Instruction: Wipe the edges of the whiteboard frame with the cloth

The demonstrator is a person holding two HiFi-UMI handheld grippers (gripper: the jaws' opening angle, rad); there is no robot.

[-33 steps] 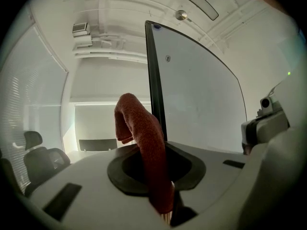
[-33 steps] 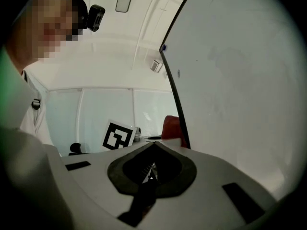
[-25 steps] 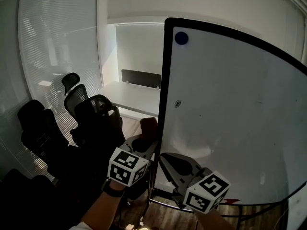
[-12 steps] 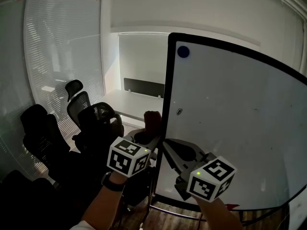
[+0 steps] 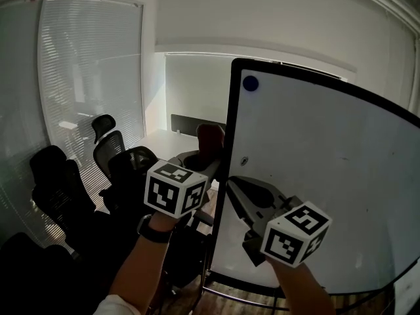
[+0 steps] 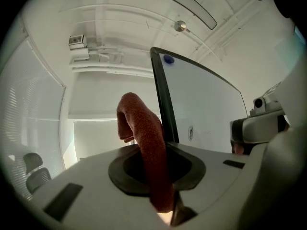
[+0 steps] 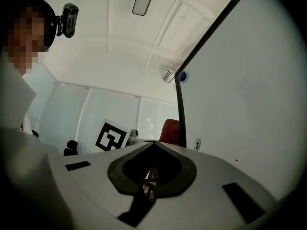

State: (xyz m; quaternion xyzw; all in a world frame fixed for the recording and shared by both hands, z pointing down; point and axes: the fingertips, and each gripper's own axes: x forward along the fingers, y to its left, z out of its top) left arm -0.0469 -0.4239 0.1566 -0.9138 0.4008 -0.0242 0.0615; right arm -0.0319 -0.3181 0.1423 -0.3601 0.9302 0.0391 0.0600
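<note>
Both grippers higher than a second ago. My left gripper (image 5: 202, 157) pinching red cloth (image 5: 211, 138), now further up whiteboard frame (image 5: 230, 104) left edge; upper stretch unwiped, I judge. Right gripper (image 5: 237, 188) pressed together, empty.

Left gripper (image 6: 160, 210) jaws clamped on red cloth (image 6: 144, 143); cloth top touches black whiteboard frame (image 6: 163, 99) ahead.

One whiteboard (image 5: 315, 176), one cloth (image 5: 211, 140), two grippers (image 5: 205, 157) (image 5: 234, 188), one blue magnet (image 5: 250, 83).
</note>
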